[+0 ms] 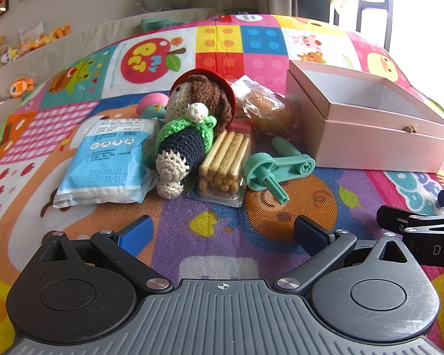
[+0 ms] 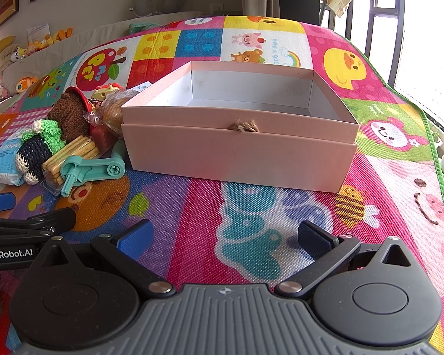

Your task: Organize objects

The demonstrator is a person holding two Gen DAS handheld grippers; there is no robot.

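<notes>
Left gripper (image 1: 222,230): fingers spread wide, nothing between them; hovers over the play mat (image 1: 174,245), short of the pile.
Right gripper (image 2: 225,233): fingers likewise apart and empty; faces the front wall of the pink box (image 2: 239,153).
Objects to organize: heaped to the left of the box. Crochet doll (image 1: 186,136) lies across the blue-white packet (image 1: 109,162) and against the biscuit-stick tray (image 1: 225,165); teal plastic crank (image 1: 275,168) just beside the tray; wrapped bread (image 1: 266,109) behind, touching the box.
Box state: open, inside looks empty.
Risk 1: doll overlaps its neighbours, so a pinch on it may drag the packet or tip the tray.
Risk 2: tray is clear thin plastic; a hard squeeze could crack the sticks.
Risk 3: crank's peg points toward the left gripper; an off-centre grip may let it swivel.
Risk 4: the two grippers sit close side by side; crossing paths could knock them together.
Open room: bare mat in front of both grippers and right of the box; mat edge (image 2: 429,136) lies well to the right.
</notes>
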